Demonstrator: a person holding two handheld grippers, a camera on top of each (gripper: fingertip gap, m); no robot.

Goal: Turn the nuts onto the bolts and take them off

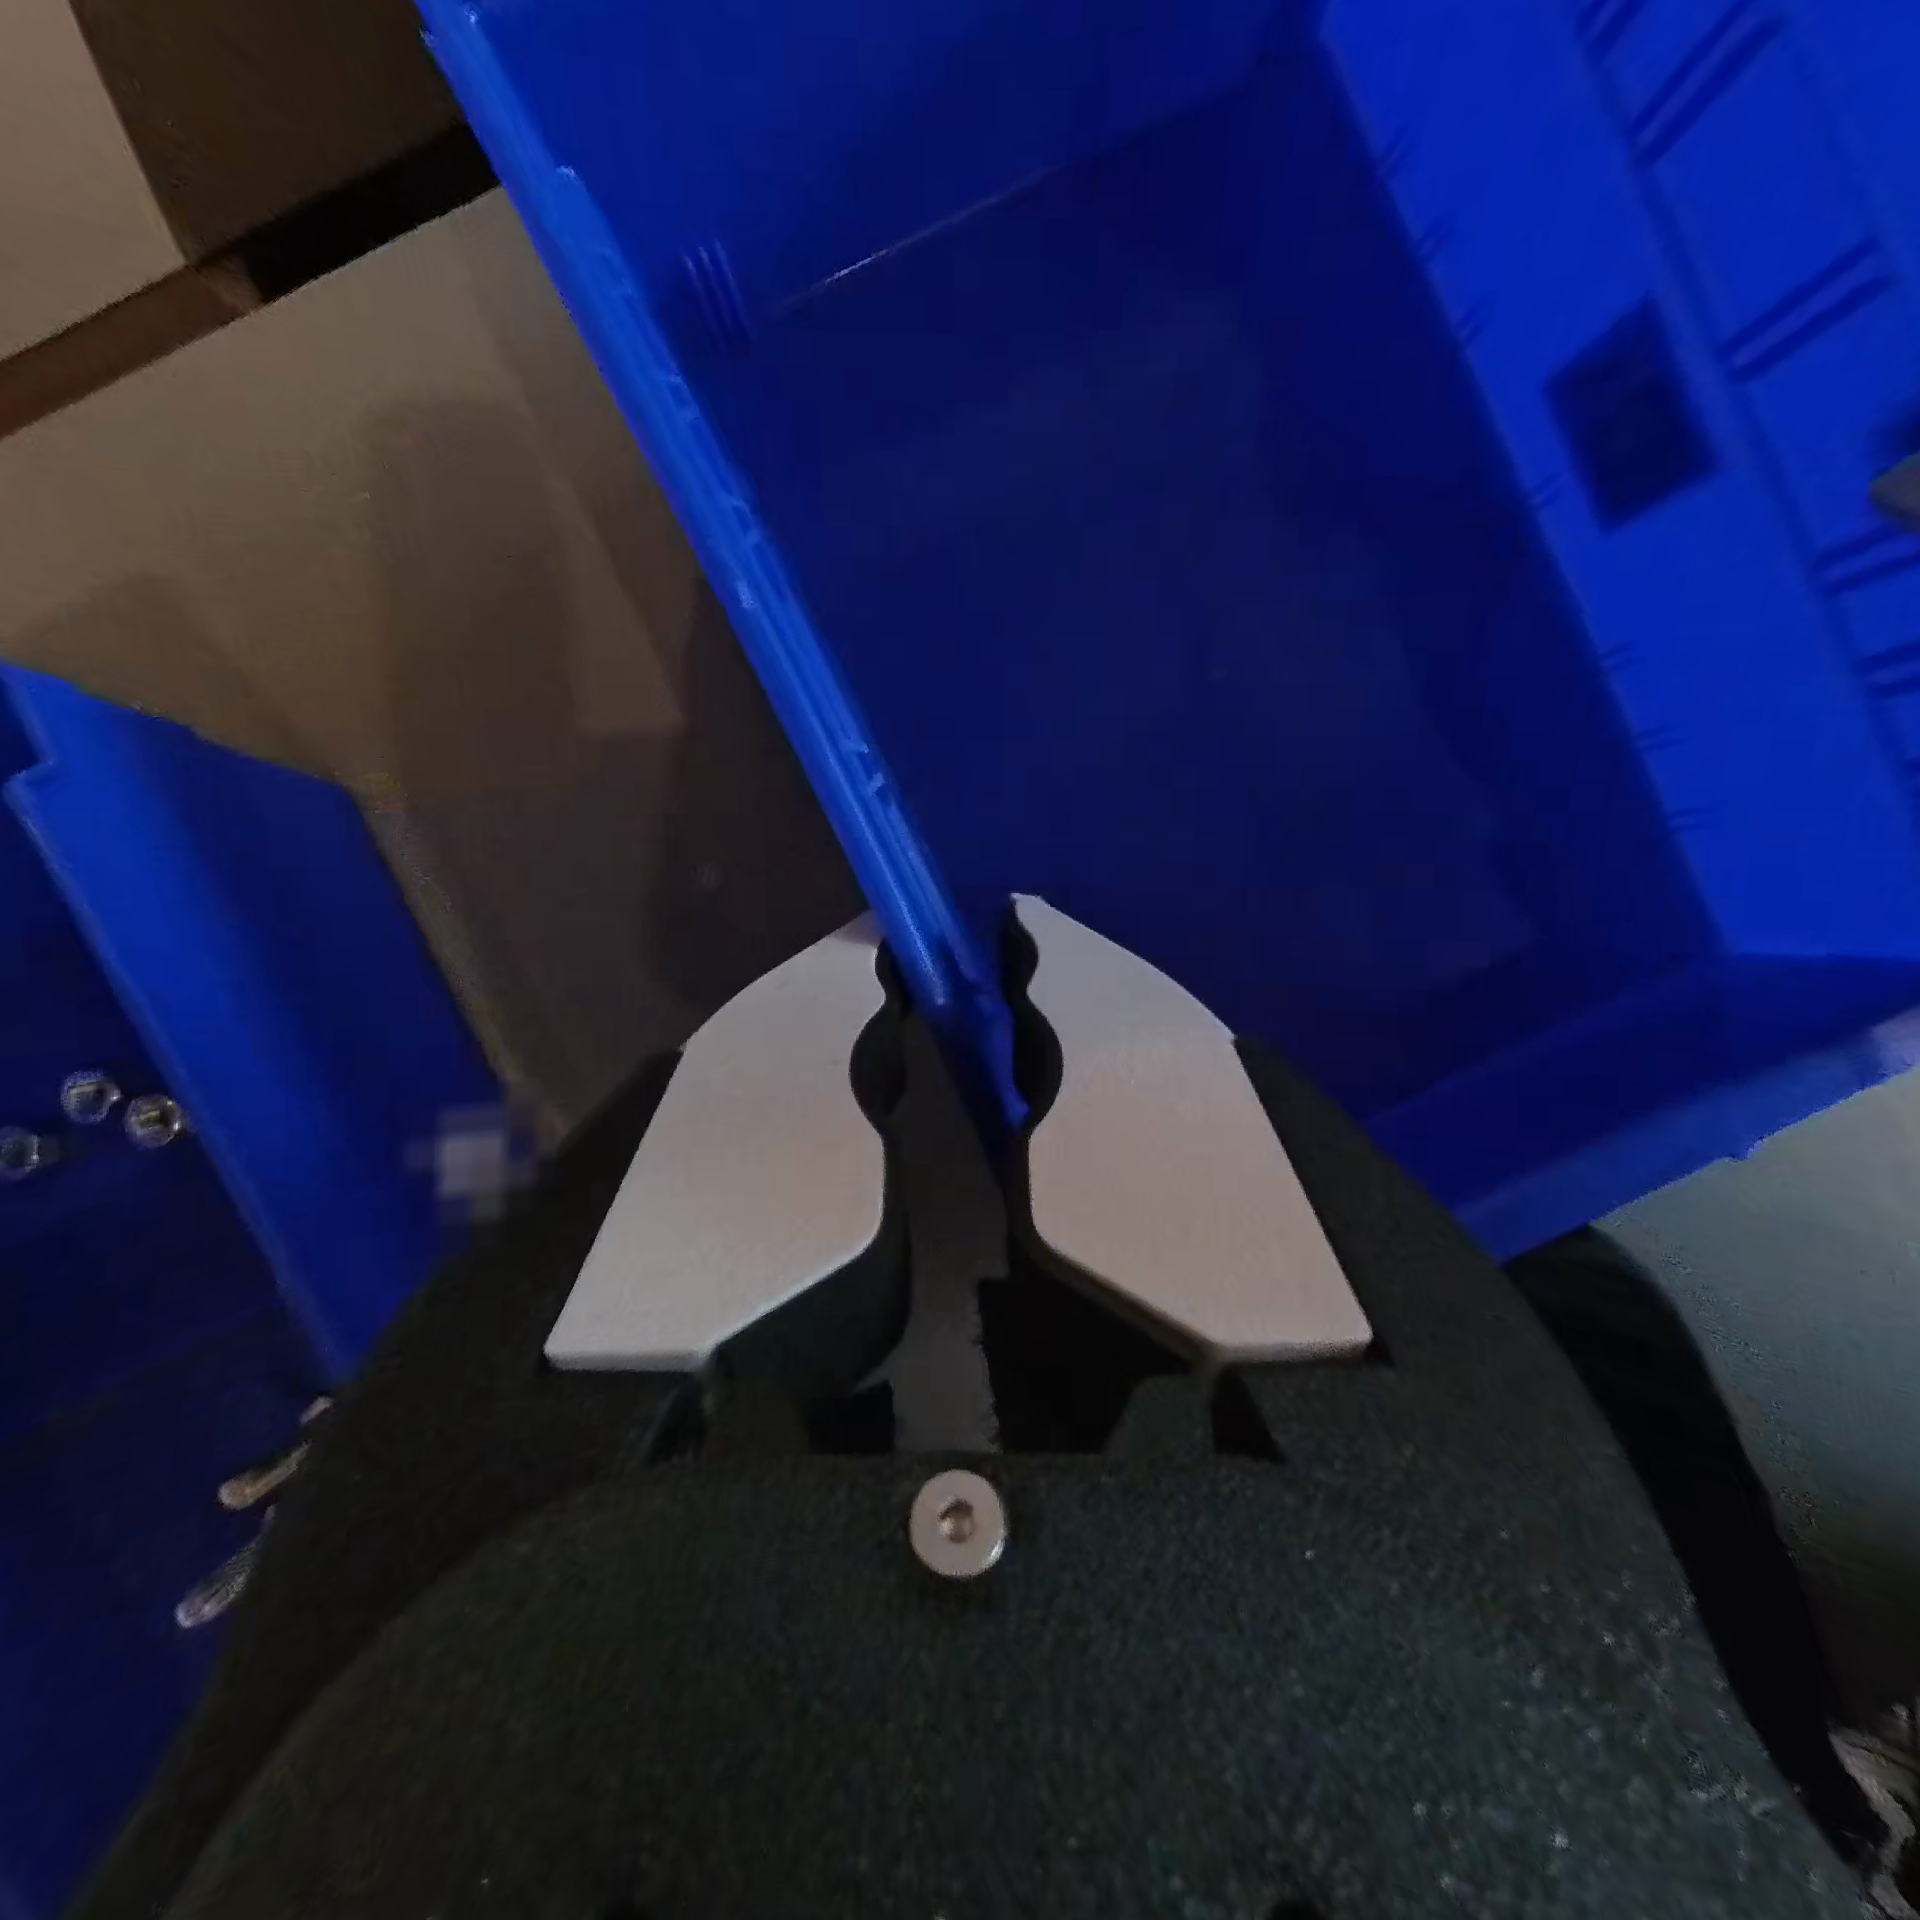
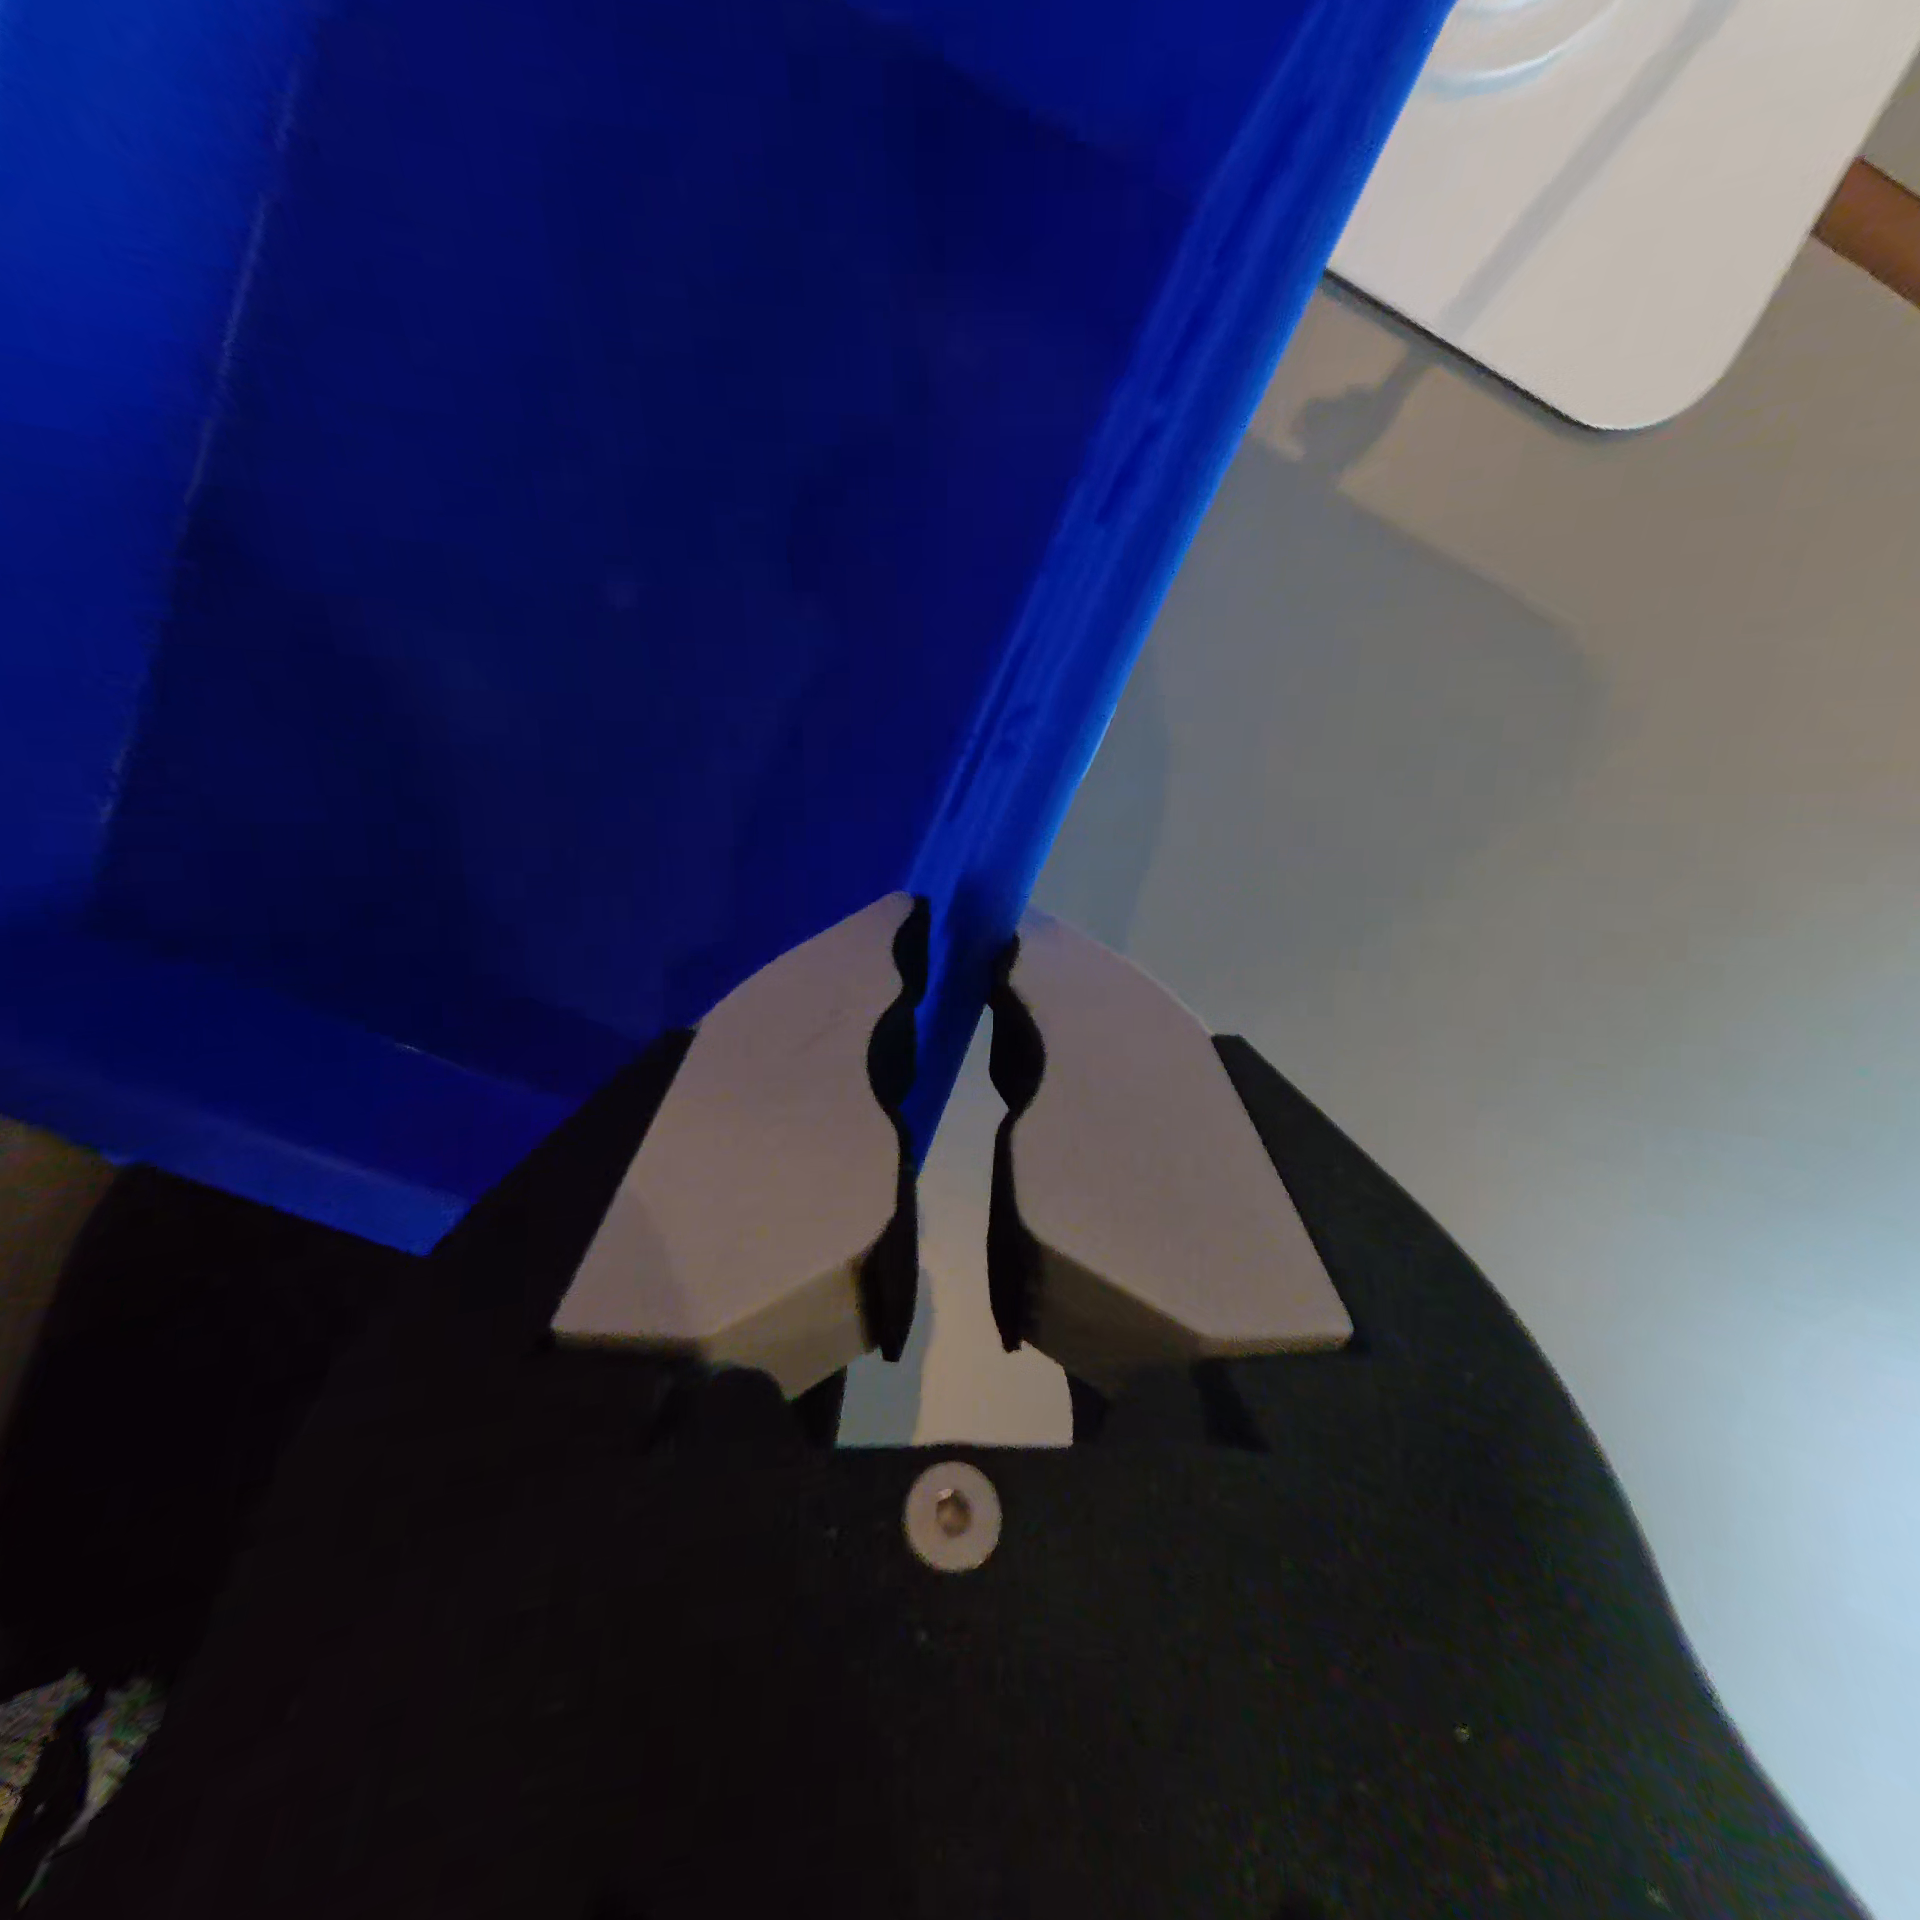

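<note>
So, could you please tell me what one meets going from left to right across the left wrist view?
Blue bin with nuts and bolts → bare tabletop → left gripper, jaws shut on a wall of the empty blue bin.

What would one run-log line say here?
left gripper: shut on blue bin wall | right gripper: shut on opposite wall | bin: empty

Pale beige table (image 1: 343, 582) with soft shadows, brown boxy furniture (image 1: 260, 114) far left, white rounded panel (image 2: 1621, 208) far right.
</note>
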